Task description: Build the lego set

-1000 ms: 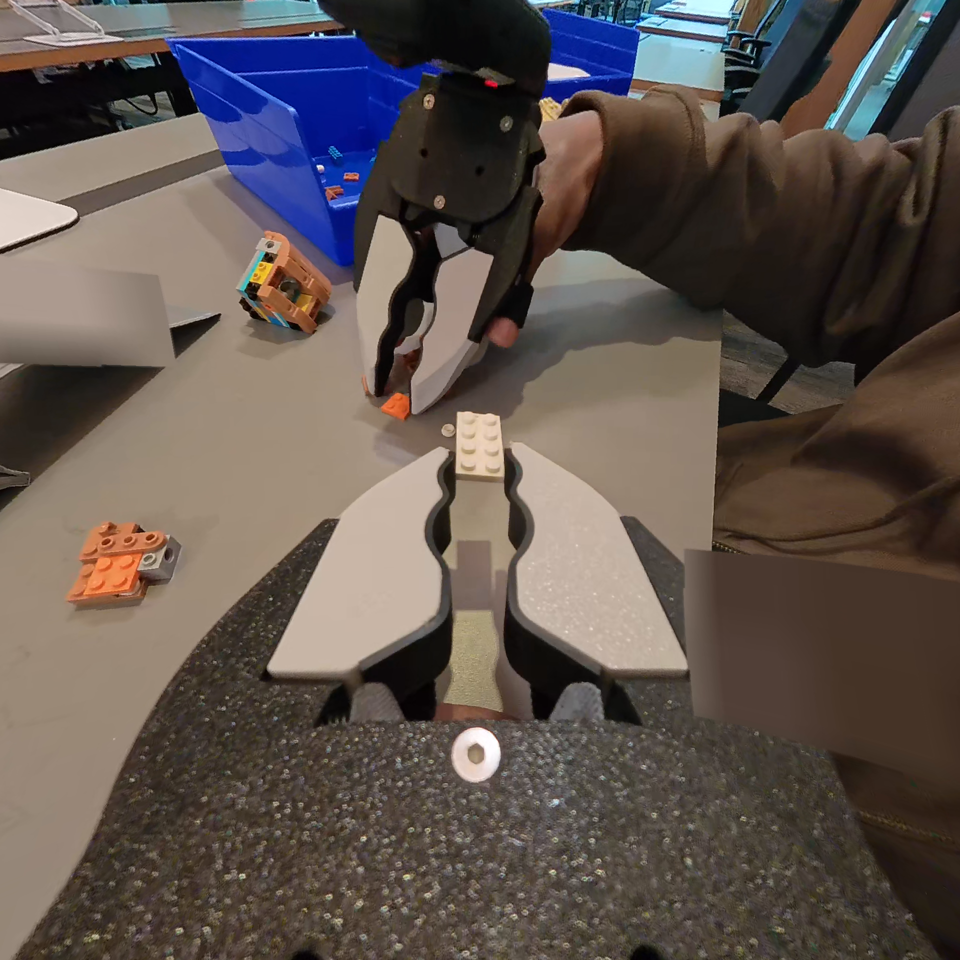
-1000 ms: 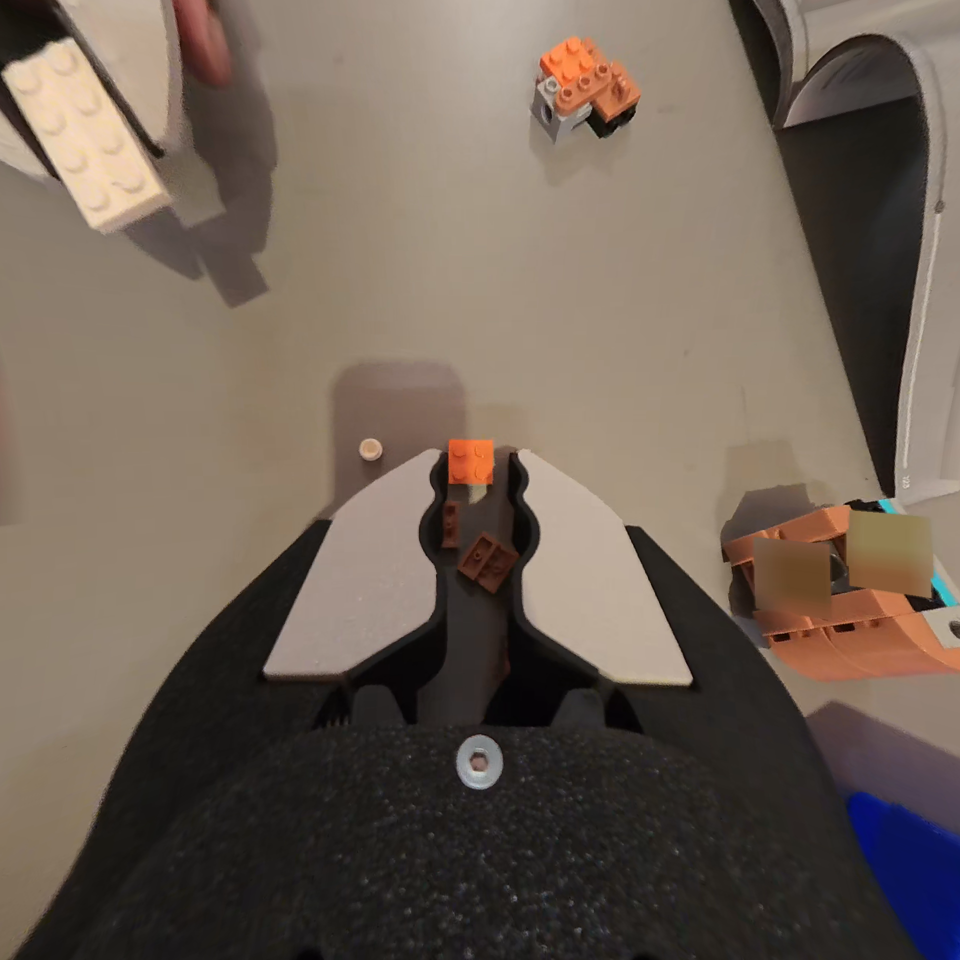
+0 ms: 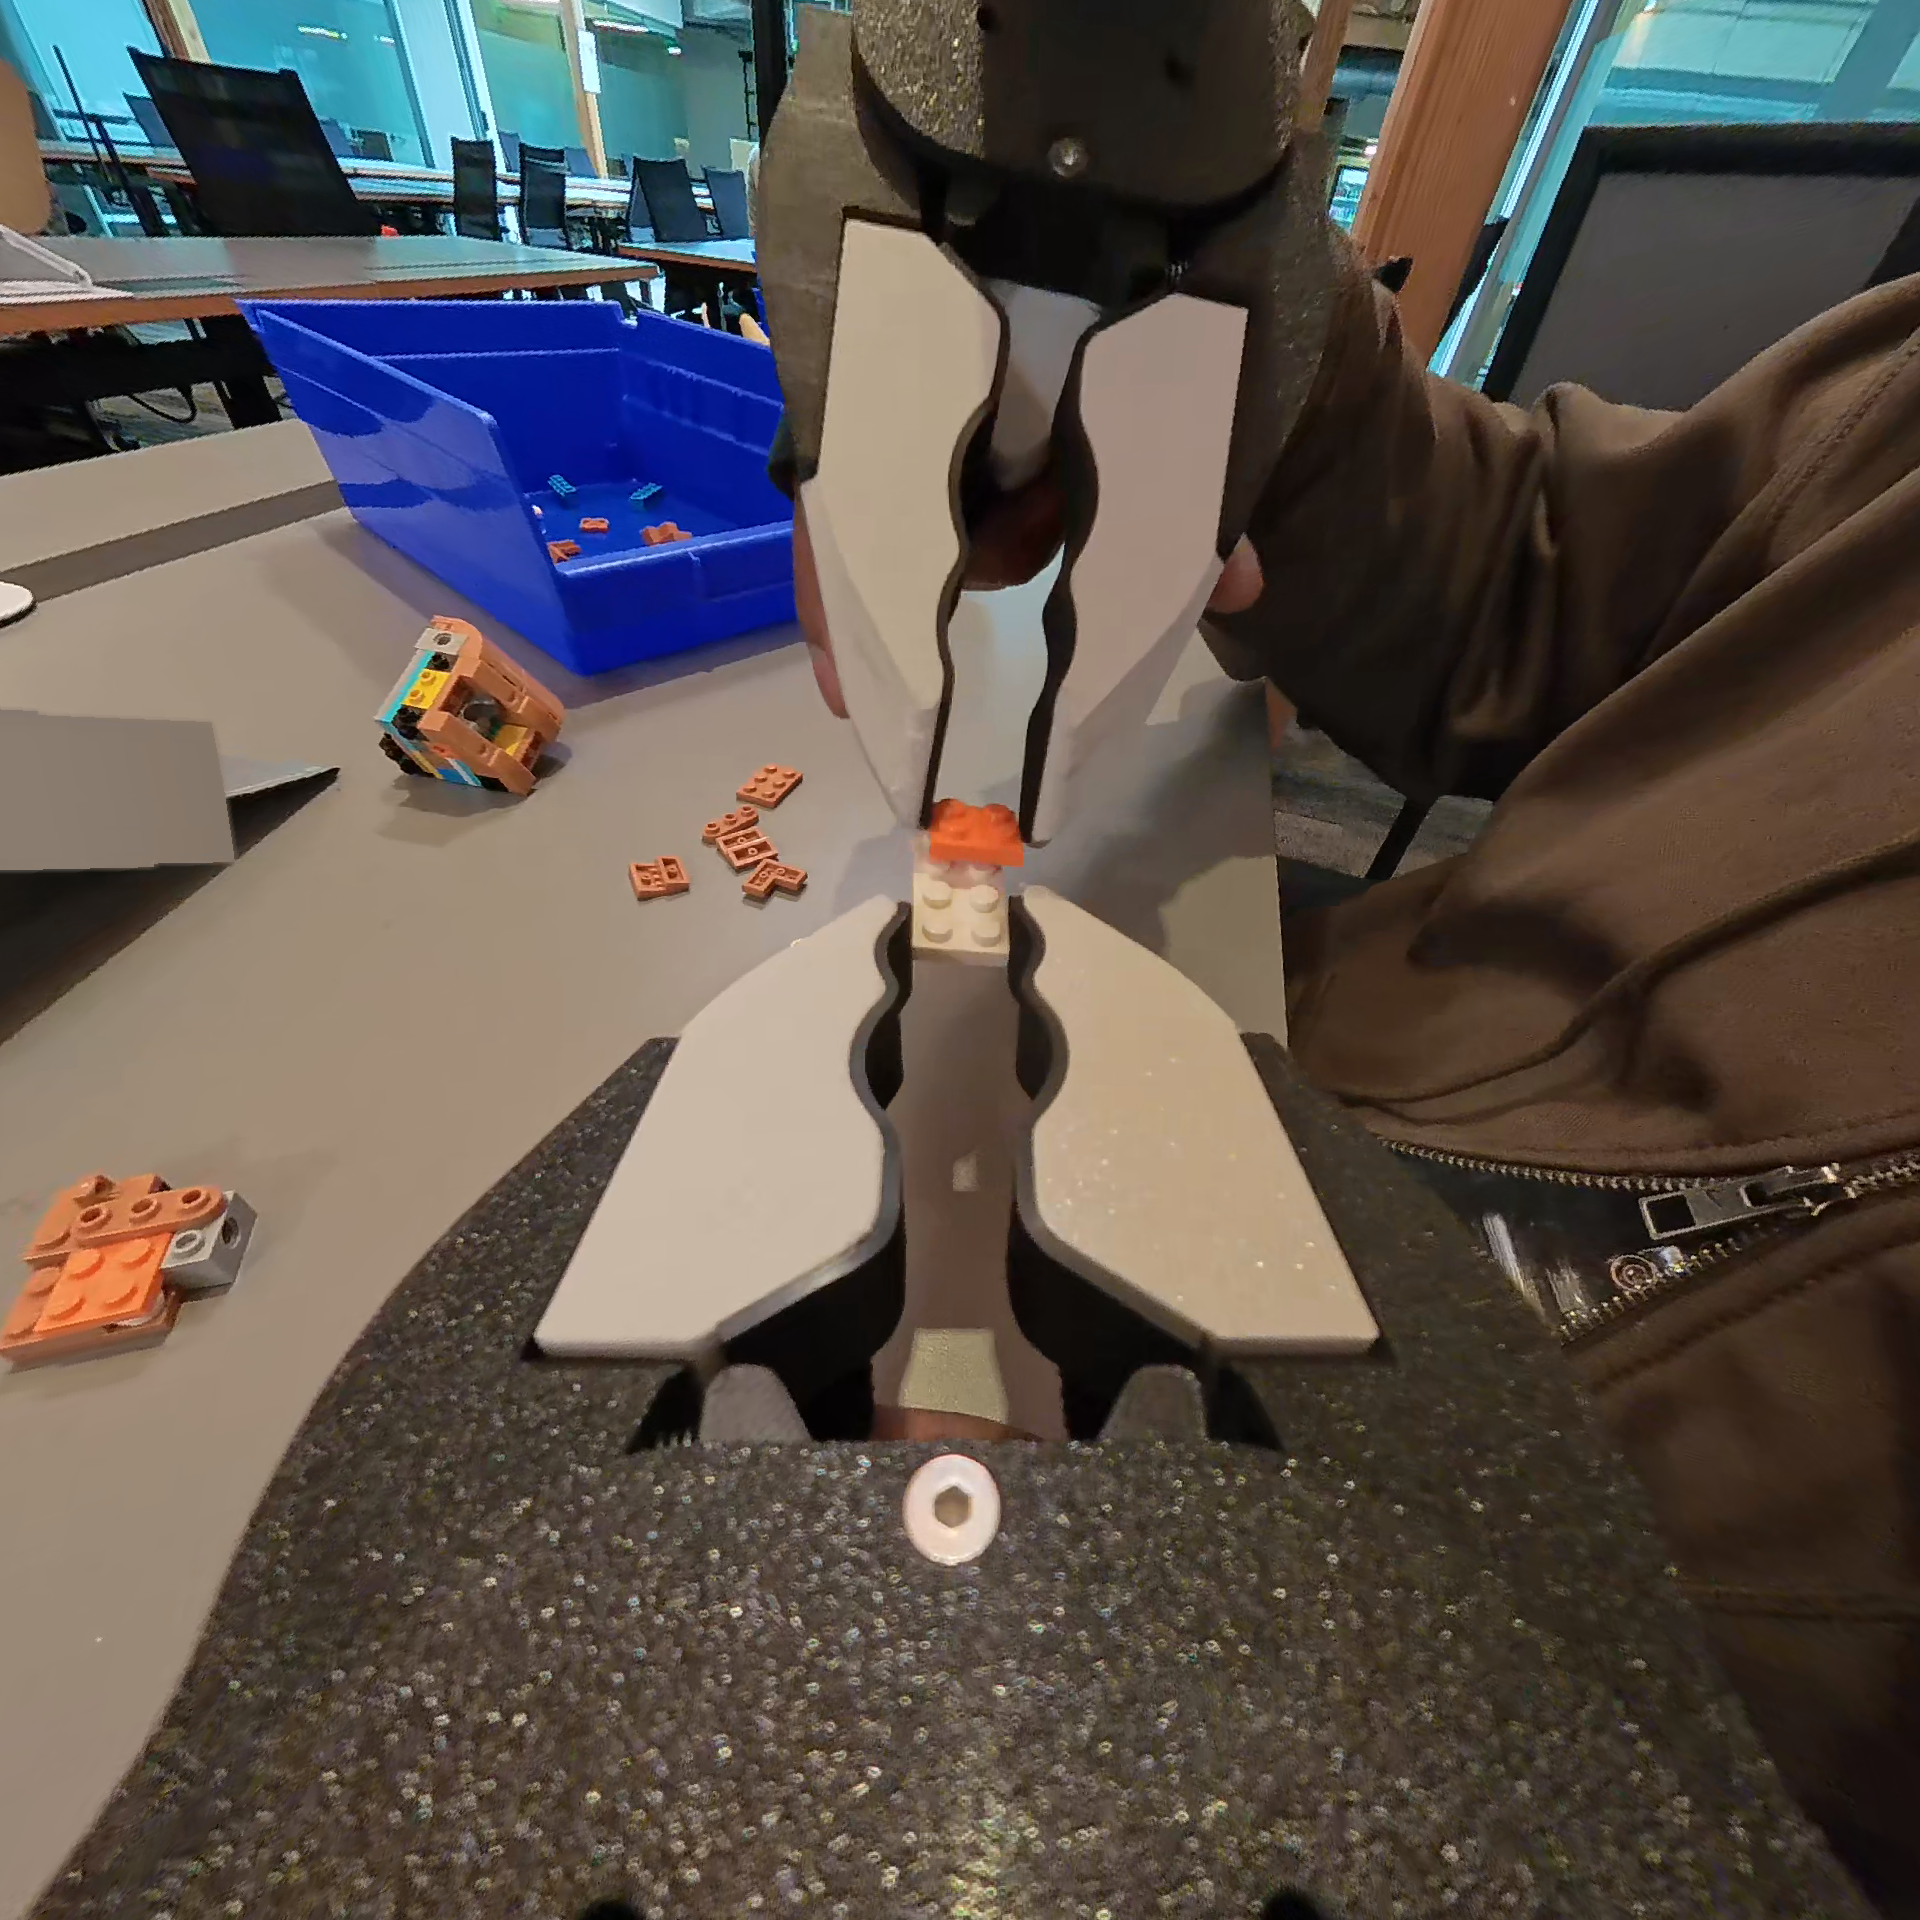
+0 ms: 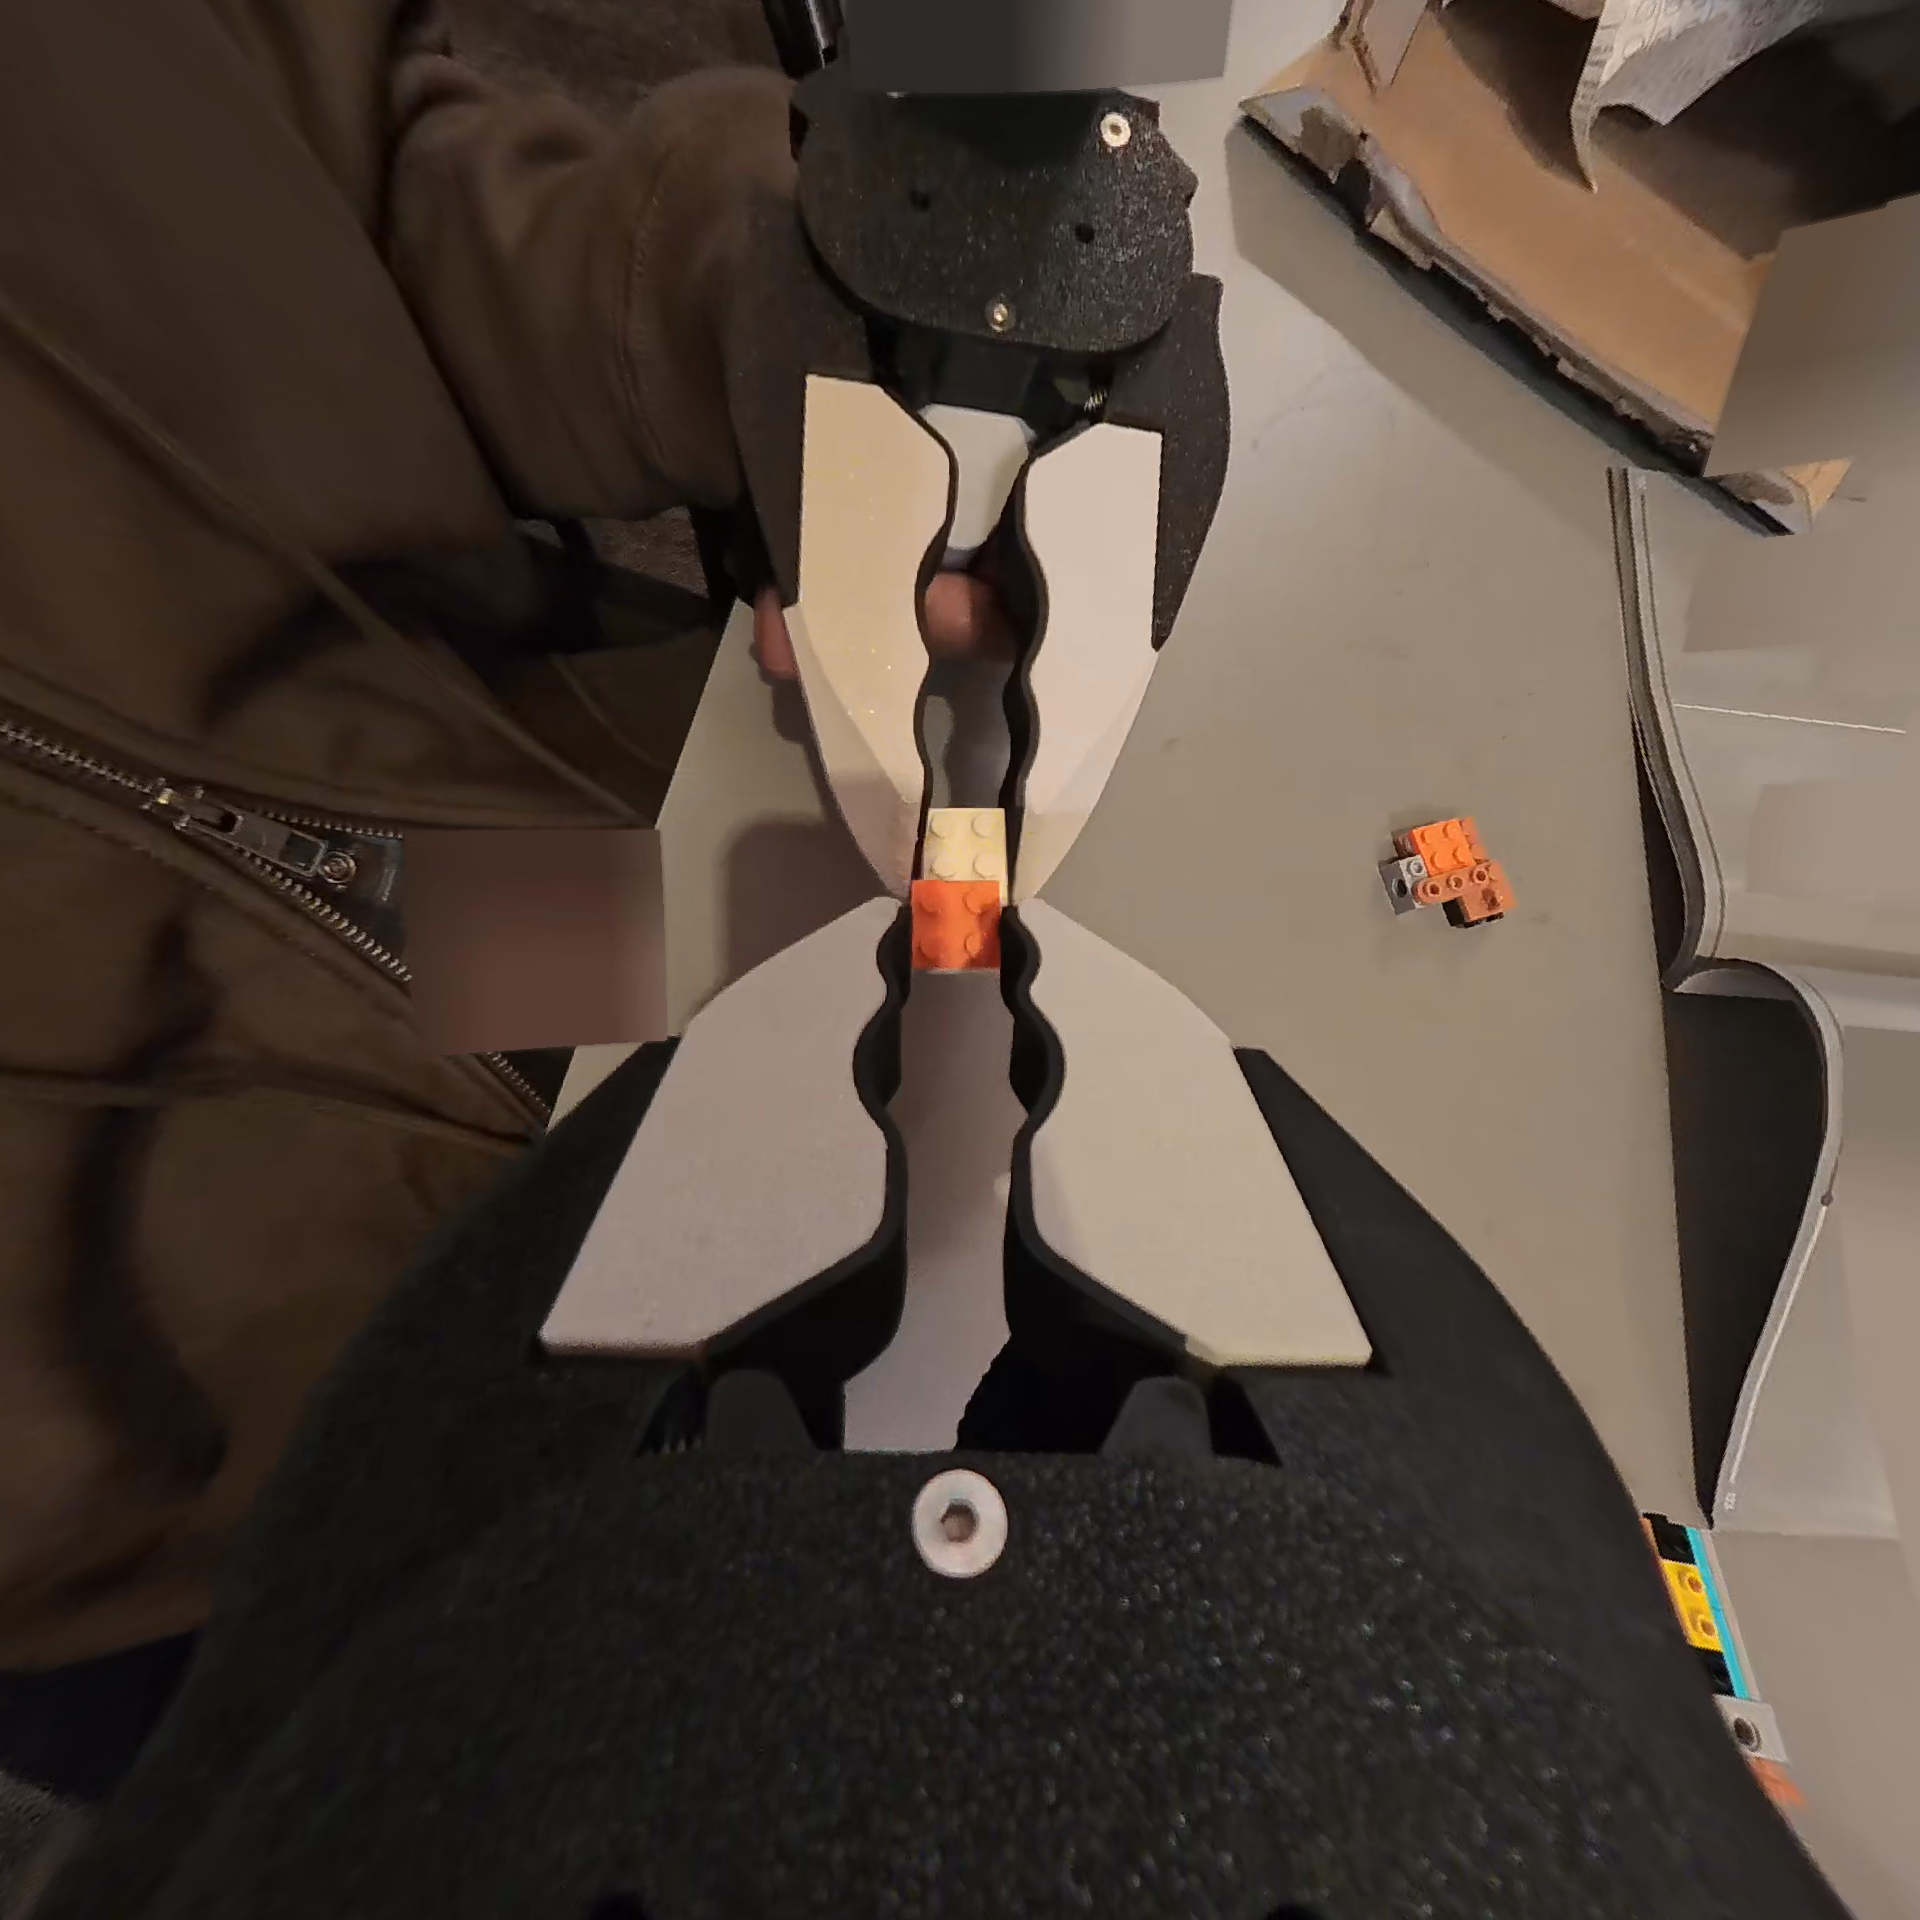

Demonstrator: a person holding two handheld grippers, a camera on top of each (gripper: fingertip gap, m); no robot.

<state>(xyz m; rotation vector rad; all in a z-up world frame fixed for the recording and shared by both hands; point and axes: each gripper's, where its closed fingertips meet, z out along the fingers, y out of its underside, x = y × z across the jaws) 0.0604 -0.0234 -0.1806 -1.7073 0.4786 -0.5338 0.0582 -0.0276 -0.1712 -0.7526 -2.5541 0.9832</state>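
Meeting tip to tip above the table edge point(image 3: 1273, 727), left hand-held gripper point(image 3: 961, 914) pinches white brick point(image 3: 961, 914), right hand-held gripper point(image 4: 956, 925) orange plate point(image 4: 954, 925).

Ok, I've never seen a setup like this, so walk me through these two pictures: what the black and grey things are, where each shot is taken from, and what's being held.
No robot here: a person holds one pair of hand-operated tongs in each hand, and each pair carries a camera looking forward along its two grey fingers.

In the left wrist view, the left tongs grip a cream brick. The right tongs face them, gripping a small orange plate over the brick's far end.

The right wrist view shows the same meeting from the other side: right tongs nearest, orange plate against cream brick.

On the grey table lie loose brown pieces, two half-built models and a blue bin with a few parts in it.
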